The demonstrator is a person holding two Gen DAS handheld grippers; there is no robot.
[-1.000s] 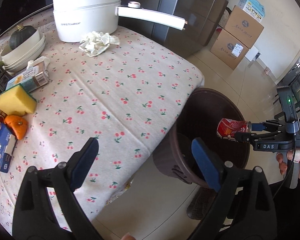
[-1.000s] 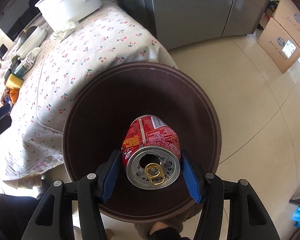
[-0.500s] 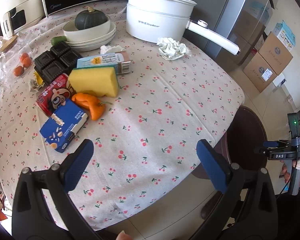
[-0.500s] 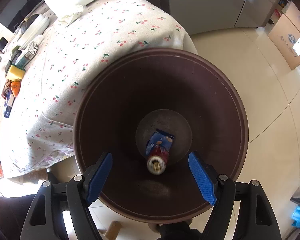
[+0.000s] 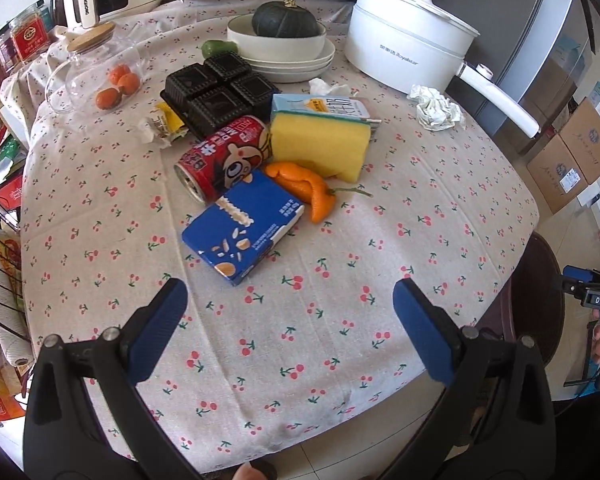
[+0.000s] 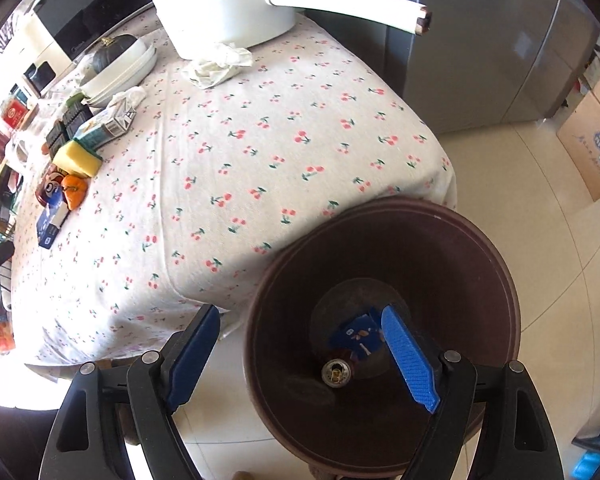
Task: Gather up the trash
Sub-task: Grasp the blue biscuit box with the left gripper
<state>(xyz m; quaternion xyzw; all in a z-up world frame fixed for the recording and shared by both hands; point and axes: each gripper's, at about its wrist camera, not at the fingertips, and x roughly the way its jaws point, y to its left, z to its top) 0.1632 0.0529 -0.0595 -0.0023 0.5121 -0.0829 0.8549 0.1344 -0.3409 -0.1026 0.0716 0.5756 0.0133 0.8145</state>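
The left gripper (image 5: 290,320) hangs over the near edge of the table (image 5: 380,280), its jaws spread wide with nothing between them. At its 12 o'clock lies a blue carton (image 5: 242,232), and touching that at 11 o'clock a red can (image 5: 224,158) on its side. An orange peel (image 5: 308,188) sits at the carton's 2 o'clock, against a yellow sponge (image 5: 320,144). A crumpled tissue (image 5: 436,108) lies at 1 o'clock near the white pot (image 5: 408,52). The right gripper (image 6: 300,354) is also spread and empty, held over the near rim of the brown bin (image 6: 480,248) that stands on the floor against the table's corner. At the bin's bottom a can (image 6: 335,372) stands end-up, with a blue wrapper (image 6: 358,336) just at its 1 o'clock.
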